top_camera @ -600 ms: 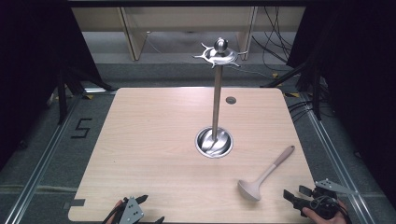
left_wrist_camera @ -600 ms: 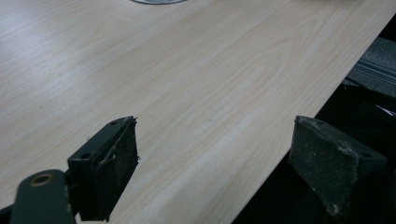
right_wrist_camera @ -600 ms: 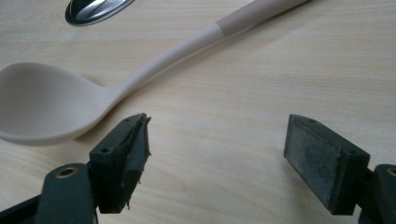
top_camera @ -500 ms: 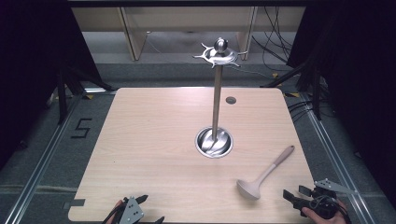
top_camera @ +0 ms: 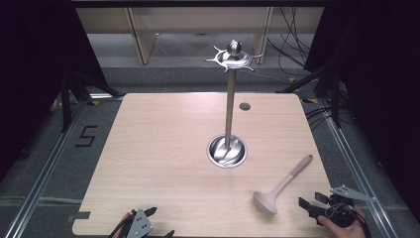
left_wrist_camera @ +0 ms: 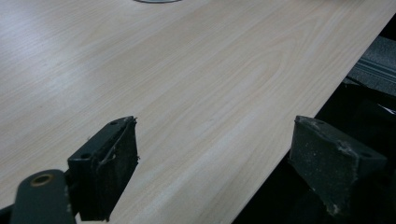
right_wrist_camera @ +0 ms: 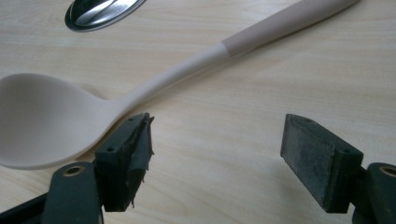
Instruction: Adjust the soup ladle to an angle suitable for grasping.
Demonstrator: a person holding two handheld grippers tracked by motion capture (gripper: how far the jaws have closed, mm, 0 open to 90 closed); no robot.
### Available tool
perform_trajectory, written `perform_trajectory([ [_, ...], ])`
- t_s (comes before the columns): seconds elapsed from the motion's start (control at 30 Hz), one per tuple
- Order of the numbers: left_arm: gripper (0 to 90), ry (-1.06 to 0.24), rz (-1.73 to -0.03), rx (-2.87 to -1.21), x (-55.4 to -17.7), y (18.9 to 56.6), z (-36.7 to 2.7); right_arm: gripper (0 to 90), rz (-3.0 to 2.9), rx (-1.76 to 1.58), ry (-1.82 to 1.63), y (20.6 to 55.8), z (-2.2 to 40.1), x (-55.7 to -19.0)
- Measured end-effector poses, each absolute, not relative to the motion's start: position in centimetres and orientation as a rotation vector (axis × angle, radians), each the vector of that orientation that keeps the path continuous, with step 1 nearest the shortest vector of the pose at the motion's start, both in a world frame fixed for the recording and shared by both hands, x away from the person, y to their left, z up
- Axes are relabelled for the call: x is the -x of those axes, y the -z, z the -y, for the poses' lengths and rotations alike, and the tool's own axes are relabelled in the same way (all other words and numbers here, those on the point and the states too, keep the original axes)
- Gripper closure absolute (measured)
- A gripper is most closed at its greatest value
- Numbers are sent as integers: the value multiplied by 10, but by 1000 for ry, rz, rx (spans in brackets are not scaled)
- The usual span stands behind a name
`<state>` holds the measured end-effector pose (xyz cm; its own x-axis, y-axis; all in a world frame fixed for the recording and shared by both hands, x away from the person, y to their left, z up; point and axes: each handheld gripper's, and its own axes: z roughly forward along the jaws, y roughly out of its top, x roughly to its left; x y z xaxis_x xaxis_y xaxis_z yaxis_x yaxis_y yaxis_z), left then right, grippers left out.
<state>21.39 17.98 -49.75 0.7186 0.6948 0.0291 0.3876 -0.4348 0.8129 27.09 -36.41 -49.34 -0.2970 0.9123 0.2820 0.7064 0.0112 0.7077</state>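
Pale wood worktop (top_camera: 163, 163) carries a steel hook stand (top_camera: 229, 106); a beige ladle (top_camera: 280, 187) lies near its base, ungrasped. Right gripper (right_wrist_camera: 217, 158) and left gripper (left_wrist_camera: 215, 168) are held with fingers wide, empty.

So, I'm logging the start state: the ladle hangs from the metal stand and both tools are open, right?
Not quite. The ladle lies flat on the table, apart from the stand, as the high view shows. Both the left tool and the right tool are open.
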Motion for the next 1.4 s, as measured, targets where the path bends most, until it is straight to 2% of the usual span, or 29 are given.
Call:
perform_trajectory([
  [0.37, 148, -462, -823, -2084, -215, 497, -181, 280, -2040, -1667, -1112, 483, 356, -288],
  [0.7, 148, -443, -846, -2043, -214, 497, -180, 284, -2078, -1702, -1024, 470, 352, -319],
  [0.77, 148, -463, -828, -2085, -215, 497, -183, 284, -2093, -1693, -1010, 469, 351, -327],
  [0.87, 147, -442, -850, -2041, -214, 498, -181, 285, -2123, -1743, -973, 464, 347, -339],
  [1.4, 148, -475, -829, -2077, -216, 499, -181, 283, -2214, -1826, -756, 468, 341, -376],
])
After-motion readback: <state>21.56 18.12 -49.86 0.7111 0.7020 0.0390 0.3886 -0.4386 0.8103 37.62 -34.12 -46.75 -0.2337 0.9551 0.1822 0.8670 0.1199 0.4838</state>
